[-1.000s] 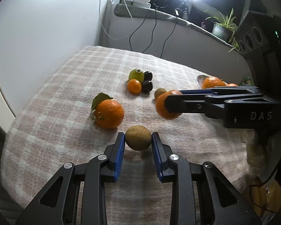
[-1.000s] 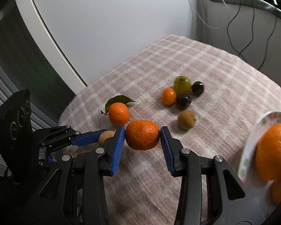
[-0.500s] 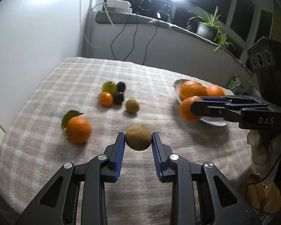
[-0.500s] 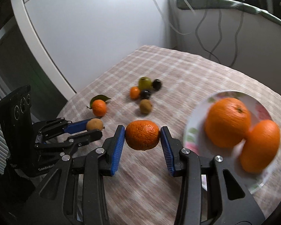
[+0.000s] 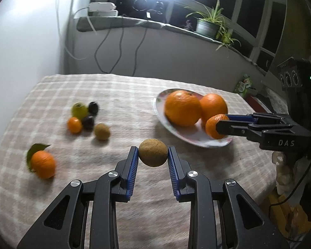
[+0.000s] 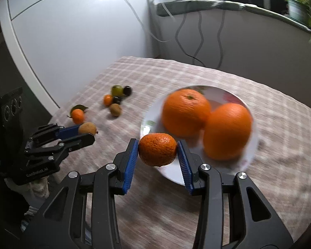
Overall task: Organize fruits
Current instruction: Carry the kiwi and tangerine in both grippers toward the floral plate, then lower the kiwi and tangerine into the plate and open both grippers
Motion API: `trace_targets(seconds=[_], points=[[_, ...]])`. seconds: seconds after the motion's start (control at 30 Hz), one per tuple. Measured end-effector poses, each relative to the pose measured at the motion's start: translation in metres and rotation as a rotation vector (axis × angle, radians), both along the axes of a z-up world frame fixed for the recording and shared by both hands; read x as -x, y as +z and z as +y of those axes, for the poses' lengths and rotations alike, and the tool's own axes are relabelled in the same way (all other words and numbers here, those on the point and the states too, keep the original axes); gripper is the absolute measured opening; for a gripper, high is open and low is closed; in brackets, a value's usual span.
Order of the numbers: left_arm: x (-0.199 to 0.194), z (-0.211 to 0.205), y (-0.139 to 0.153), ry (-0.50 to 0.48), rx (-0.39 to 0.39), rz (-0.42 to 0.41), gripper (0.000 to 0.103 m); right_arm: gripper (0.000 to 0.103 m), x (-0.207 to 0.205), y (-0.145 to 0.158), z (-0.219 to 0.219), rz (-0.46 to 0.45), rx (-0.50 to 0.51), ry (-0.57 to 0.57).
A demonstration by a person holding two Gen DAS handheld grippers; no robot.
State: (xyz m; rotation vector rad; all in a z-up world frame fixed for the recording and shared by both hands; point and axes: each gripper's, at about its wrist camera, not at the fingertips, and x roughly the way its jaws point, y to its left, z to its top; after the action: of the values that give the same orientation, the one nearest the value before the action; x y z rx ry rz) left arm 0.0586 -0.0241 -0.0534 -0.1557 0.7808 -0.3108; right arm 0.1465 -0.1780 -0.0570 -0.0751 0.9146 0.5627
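Note:
My left gripper (image 5: 153, 155) is shut on a brown kiwi (image 5: 153, 152), held above the checked tablecloth. My right gripper (image 6: 158, 152) is shut on a small tangerine (image 6: 158, 152) and hangs over the near rim of a white plate (image 6: 172, 174) that holds two large oranges (image 6: 185, 112). In the left wrist view the right gripper (image 5: 219, 123) with its tangerine (image 5: 212, 124) sits at the plate's (image 5: 197, 140) right side. In the right wrist view the left gripper (image 6: 87, 131) with the kiwi (image 6: 87, 127) is at the left.
On the cloth lie a leafed tangerine (image 5: 42, 164), a second kiwi (image 5: 101, 131), a small orange fruit (image 5: 74, 125), a green fruit (image 5: 79, 108) and two dark fruits (image 5: 88, 122). A sill with cables and a potted plant (image 5: 207, 27) runs behind. The table edge drops at the right.
Both grippers have carried their fruits to the right, from the loose fruit toward the plate. The tangerine now hangs over the plate's rim. Both grips are unchanged.

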Motion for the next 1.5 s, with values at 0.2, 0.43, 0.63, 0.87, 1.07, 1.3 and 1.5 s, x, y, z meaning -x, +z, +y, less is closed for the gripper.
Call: trace_targets(seconds=[0.2,0.43,0.63,0.87,1.07,1.3,1.5], points=[[-0.014,-0.025,-0.001,-0.046,0.005,0.002,0.027,0.041,-0.001,-0.003,-0.025,-0.005,0.020,-0.059],[-0.030,-0.044,-0.003,-0.079,0.014,0.011,0.027,0.041,-0.004,-0.008,-0.042,0.001,0.032,-0.101],[-0.040,-0.057,-0.004,-0.102,0.023,0.018,0.027,0.041,-0.005,-0.009,-0.050,0.006,0.016,-0.120],[-0.046,-0.069,-0.009,-0.121,0.012,0.031,0.027,0.041,-0.002,-0.010,-0.048,0.006,0.014,-0.115],[-0.049,-0.072,-0.011,-0.128,0.005,0.037,0.027,0.041,-0.003,-0.011,-0.044,0.009,0.008,-0.103],[-0.052,-0.074,-0.012,-0.133,-0.006,0.045,0.027,0.041,-0.003,-0.013,-0.040,0.016,0.009,-0.090],[-0.053,-0.075,-0.012,-0.132,-0.011,0.043,0.035,0.042,-0.003,-0.014,-0.038,0.015,0.012,-0.086]])
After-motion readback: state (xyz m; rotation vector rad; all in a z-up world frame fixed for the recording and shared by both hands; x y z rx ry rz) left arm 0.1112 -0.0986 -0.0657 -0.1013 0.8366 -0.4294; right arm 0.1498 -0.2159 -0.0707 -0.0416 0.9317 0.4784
